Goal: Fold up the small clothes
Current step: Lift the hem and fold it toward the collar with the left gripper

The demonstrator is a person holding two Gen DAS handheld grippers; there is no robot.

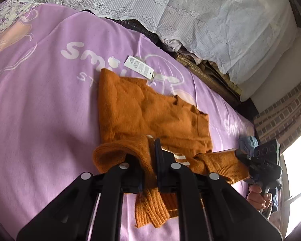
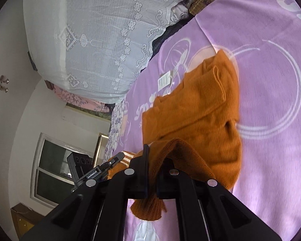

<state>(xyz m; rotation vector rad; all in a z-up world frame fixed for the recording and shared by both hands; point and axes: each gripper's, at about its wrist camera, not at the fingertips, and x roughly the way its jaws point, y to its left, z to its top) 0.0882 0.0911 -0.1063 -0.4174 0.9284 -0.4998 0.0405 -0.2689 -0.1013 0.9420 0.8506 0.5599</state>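
Gripping the sweater [image 1: 150,112] hem, both grippers' fingers [image 1: 157,156] clamp it.

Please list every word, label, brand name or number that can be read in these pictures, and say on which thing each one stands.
"smi…", cut off by the orange sweater: white print on the purple bed sheet.
"ST…" below it, also cut off: same sheet.
"GenRoboLAI", uncertain: on the left gripper in the right wrist view.
"DAS": on the right gripper in the left wrist view.
White hang tag: print too small to read.
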